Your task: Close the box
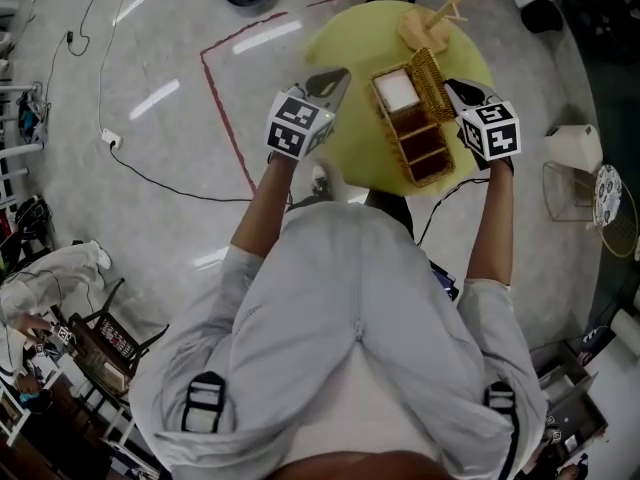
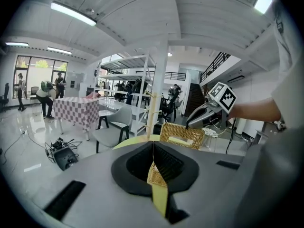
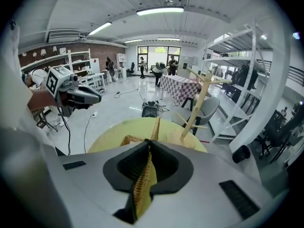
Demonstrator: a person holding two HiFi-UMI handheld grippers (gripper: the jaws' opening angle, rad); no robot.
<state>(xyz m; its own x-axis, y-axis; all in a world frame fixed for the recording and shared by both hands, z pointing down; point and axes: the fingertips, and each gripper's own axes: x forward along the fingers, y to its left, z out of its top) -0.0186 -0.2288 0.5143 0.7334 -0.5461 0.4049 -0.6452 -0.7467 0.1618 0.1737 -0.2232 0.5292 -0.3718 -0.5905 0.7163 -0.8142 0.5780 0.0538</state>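
A long wicker box (image 1: 420, 138) with several compartments lies on the round yellow-green table (image 1: 350, 38); something white (image 1: 397, 90) fills its far compartment. The wicker lid (image 1: 432, 80) stands up on edge along the box's right side. My right gripper (image 1: 450, 90) is shut on that lid; in the right gripper view the lid's edge (image 3: 154, 127) runs forward from between the closed jaws (image 3: 148, 148). The left gripper (image 1: 338, 80) hovers left of the box, apart from it, jaws (image 2: 153, 148) shut on nothing. From there I see the upright lid (image 2: 182, 135) and the right gripper (image 2: 190, 123).
A wooden branch stand (image 1: 440, 13) rises at the table's far edge. A red tape line (image 1: 225, 118) and a cable (image 1: 160, 183) cross the floor at left. Beyond the table are a grey chair (image 2: 111, 129), a checkered table (image 2: 76, 110) and shelving (image 3: 242, 80).
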